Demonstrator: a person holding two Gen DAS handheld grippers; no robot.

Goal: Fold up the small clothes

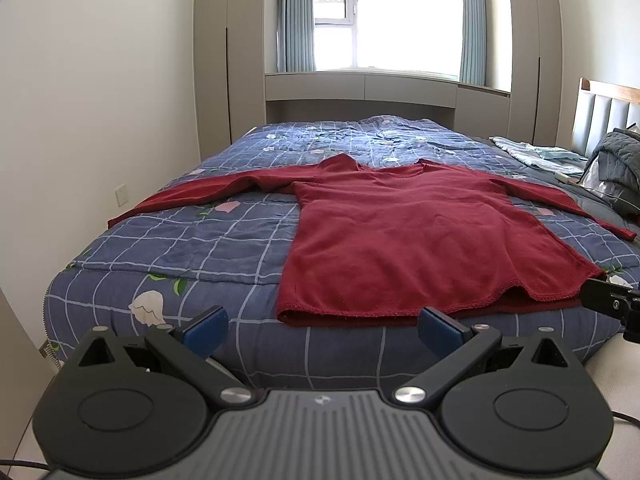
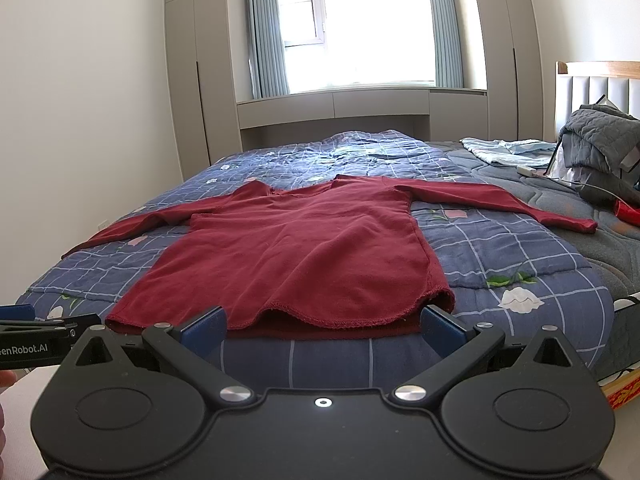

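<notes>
Dark red long-sleeved knit sweater (image 1: pixel 400 236) spread flat on blue checked floral quilt (image 1: pixel 200 248), hem at near bed edge, collar far, both sleeves stretched out left and right. Left gripper (image 1: pixel 322 326) spread wide, blue-padded fingers (image 1: pixel 206 326) empty, just short of hem near its left corner; right gripper (image 2: pixel 322 326) likewise wide and empty, straddling hem's right part. Grey quilted bundle (image 2: pixel 600 140) far right by headboard.

Ahead of me a bright white-framed window (image 1: pixel 380 12) floods daylight in, pale blue curtains (image 1: pixel 298 16) either side. Tall grey wardrobes (image 1: pixel 228 52) flank it, plain white walls (image 1: pixel 96 92) around, and a grey padded headboard (image 2: pixel 600 92) stands right.
</notes>
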